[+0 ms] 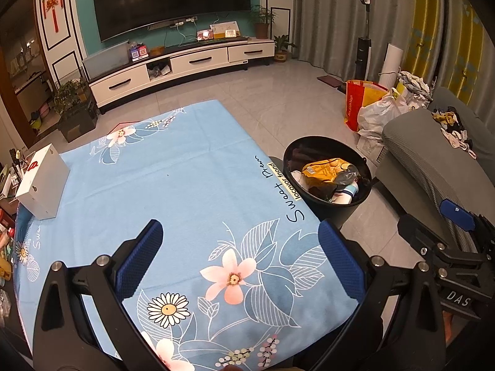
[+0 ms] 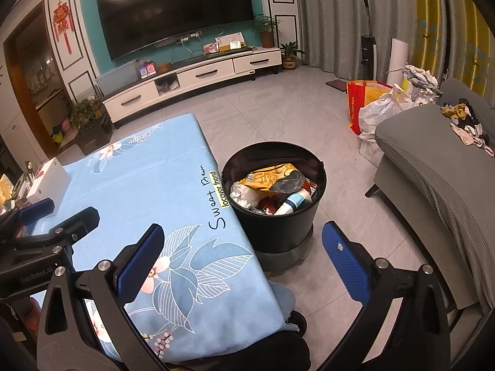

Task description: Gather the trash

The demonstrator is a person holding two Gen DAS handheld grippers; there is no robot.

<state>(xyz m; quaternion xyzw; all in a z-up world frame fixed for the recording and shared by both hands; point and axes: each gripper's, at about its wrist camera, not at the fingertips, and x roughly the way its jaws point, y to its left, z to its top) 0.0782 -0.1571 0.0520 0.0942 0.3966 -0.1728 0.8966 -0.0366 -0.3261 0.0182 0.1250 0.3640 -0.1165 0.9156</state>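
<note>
The counter [image 1: 185,167], draped in a blue floral cloth, carried only a white box [image 1: 41,185] at its far left corner. Beside its right edge, on the floor, stood the black bin [image 2: 273,216] holding wrappers and a bottle. The left tool [image 1: 241,266] and right tool [image 2: 244,266] hovered wide apart, holding nothing.

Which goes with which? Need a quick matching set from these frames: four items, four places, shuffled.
Things:
1. white box
2. black bin
3. socks
4. potted plant

Places:
A. on the grey sofa
B. on the TV cabinet
C. on the blue floral cloth
D. on the floor beside the table

Pairs: 1-C, 2-D, 3-A, 4-B
</note>
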